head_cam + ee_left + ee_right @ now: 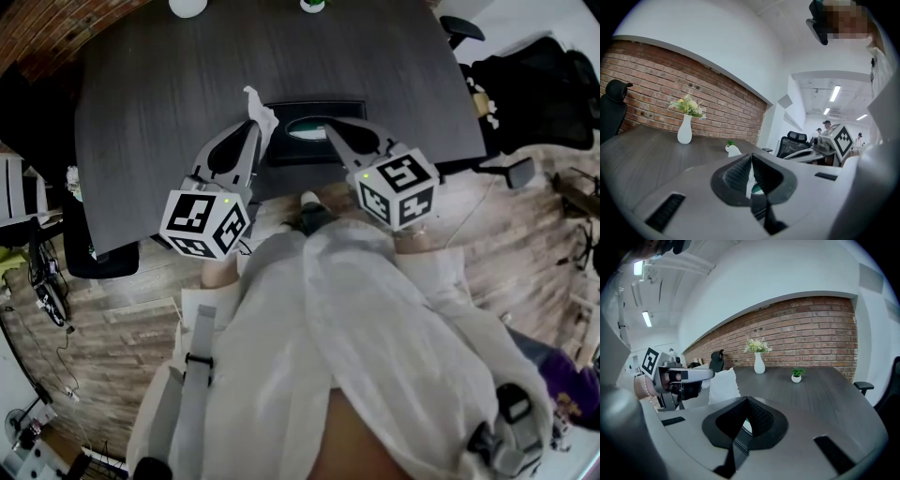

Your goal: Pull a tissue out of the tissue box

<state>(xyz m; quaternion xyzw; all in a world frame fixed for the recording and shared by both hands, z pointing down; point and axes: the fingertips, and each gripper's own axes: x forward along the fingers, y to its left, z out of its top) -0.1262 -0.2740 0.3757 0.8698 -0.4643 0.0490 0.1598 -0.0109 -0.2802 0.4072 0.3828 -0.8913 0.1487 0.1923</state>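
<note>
A black tissue box (292, 152) lies on the dark table (159, 112) near its front edge, with white tissue showing in its oval opening. My left gripper (255, 126) is shut on a white tissue (262, 112) that stands up just left of the box. From the right gripper view the same tissue (723, 386) hangs at the left gripper's tip (710, 375). In the left gripper view a white sliver sits between the closed pads of that gripper (751, 157). My right gripper (329, 130) is shut with nothing in it, its tip over the box's opening; its own view shows the closed jaws (746, 402).
A white vase of flowers (759, 363) and a small potted plant (797, 376) stand at the table's far side before a brick wall. Black office chairs (525, 89) sit to the right of the table, another (94, 258) at its left. My white shirt (356, 319) fills the foreground.
</note>
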